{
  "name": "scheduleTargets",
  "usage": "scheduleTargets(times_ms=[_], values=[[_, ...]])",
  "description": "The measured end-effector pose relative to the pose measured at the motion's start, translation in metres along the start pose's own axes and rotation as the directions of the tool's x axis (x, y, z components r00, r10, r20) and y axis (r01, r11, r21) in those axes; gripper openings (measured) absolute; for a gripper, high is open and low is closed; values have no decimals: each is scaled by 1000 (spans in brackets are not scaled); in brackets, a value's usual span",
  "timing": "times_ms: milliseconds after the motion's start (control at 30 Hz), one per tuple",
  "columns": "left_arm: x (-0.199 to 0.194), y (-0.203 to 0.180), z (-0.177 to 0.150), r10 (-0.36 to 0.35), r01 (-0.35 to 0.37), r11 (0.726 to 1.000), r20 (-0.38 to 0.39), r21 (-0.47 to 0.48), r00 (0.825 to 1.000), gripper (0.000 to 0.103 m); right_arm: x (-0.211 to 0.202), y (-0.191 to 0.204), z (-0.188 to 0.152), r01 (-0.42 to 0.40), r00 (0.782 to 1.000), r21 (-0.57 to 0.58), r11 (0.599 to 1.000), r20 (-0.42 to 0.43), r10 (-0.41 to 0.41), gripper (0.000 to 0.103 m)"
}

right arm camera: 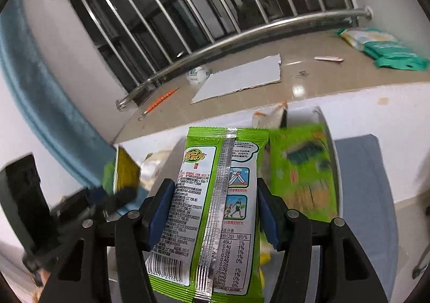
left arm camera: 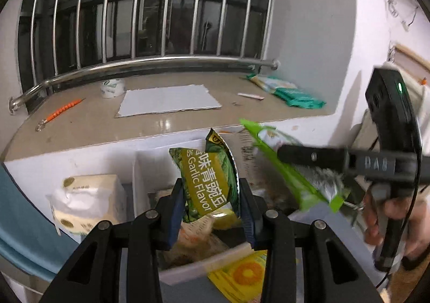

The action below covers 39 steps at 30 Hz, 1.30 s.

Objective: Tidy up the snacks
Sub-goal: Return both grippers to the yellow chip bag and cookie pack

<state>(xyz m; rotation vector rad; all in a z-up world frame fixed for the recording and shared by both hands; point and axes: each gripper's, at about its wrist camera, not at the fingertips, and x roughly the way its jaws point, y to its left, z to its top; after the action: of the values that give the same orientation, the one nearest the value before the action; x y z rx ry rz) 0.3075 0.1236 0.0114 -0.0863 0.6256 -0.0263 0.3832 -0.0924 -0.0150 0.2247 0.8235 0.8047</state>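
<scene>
Window [left arm camera: 150,7] dark, reflecting indoor light, guarded by vertical steel bars [left arm camera: 166,4] and a horizontal rail [left arm camera: 161,64]. Tan stone sill [left arm camera: 88,120] beneath, glossy. White walls [left arm camera: 309,21]; right wall shows scribbles. Blue curtain [right arm camera: 40,93] hangs at the left edge.

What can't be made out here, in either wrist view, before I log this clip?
- Left wrist: the lower end of the garlic pea packet is hidden behind the left tongs.
- Left wrist: the bright green packet in the right tongs is motion-blurred; its print is unreadable.
- Right wrist: the bright green packet's bottom is cut off by the frame edge.
- Right wrist: the green snack bag behind is blurred.
</scene>
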Motion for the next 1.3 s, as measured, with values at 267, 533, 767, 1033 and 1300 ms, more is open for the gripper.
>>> scheduleTargets(times_ms=[267, 533, 767, 1033, 1300], values=[[32, 14, -11, 62, -62, 998, -60, -6, 996, 103, 43, -26, 29, -5, 998, 89, 996, -64, 10, 96], [6, 0, -21, 27, -27, 1000, -19, 1, 999, 103, 15, -36, 10, 52, 999, 86, 995, -9, -51, 96], [-41, -26, -56, -43, 43, 999, 13, 14, 999, 103, -11, -48, -19, -19, 1000, 184, 983, 11, 17, 96], [-91, -56, -128, -100, 100, 995, 26, -10, 995, 103, -80, -39, -102, -15, 999, 112, 994, 52, 9, 103], [-118, -63, -170, -117, 118, 987, 19, -105, 993, 103, -88, -29, -176, 49, 998, 20, 999, 23, -50, 103]])
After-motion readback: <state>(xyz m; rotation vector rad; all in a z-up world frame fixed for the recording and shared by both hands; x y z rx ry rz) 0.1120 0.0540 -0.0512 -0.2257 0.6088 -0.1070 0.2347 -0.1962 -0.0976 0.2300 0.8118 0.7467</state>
